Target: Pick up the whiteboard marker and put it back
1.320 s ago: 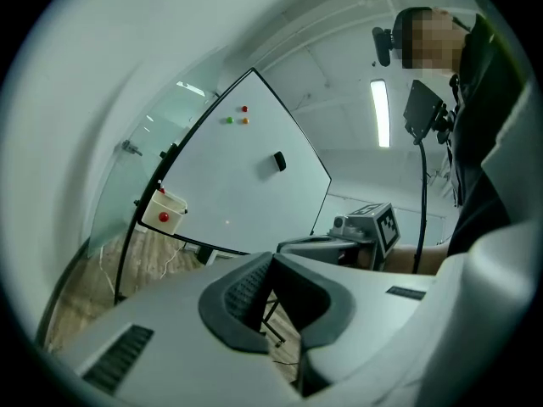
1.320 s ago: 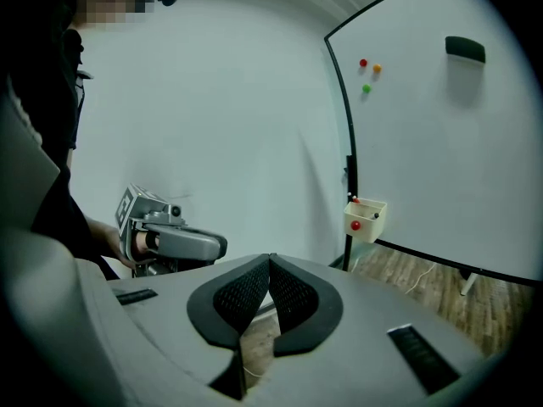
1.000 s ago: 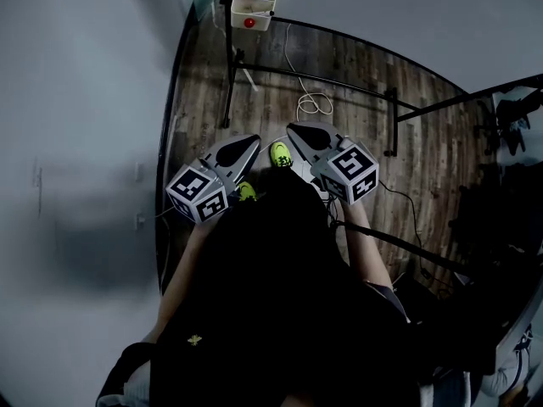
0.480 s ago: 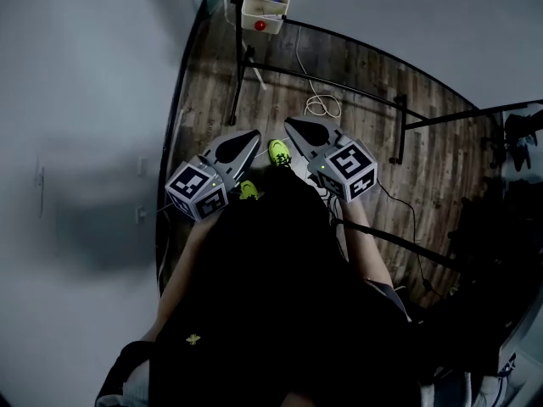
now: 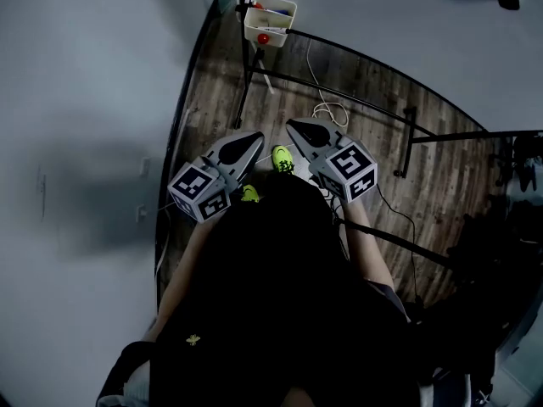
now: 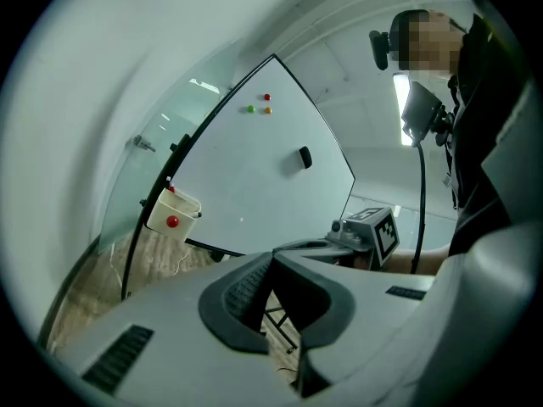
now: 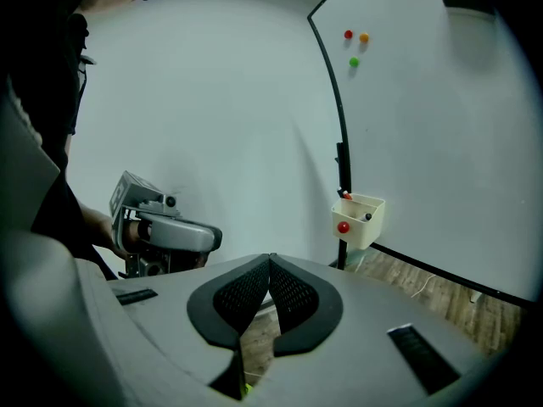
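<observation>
The grey handheld left gripper [image 5: 253, 139] and right gripper [image 5: 294, 128] sit side by side near the person, each with jaws pressed together on nothing. Far ahead, a red-tipped whiteboard marker [image 7: 344, 196] pokes from the small white plastic tray [image 7: 363, 220] at the left edge of the white whiteboard [image 7: 424, 142].

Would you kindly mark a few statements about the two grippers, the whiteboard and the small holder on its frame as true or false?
1. The left gripper has its jaws together with nothing between them. True.
2. The right gripper has its jaws wide apart. False: they are together, and empty.
3. The white holder hangs on the frame of the whiteboard and has a red dot on its front. True.
4. All the magnets on the whiteboard are red. False: there is a red magnet, an orange magnet and a green magnet.
5. The grippers touch the white holder. False: it is well ahead of both.
</observation>
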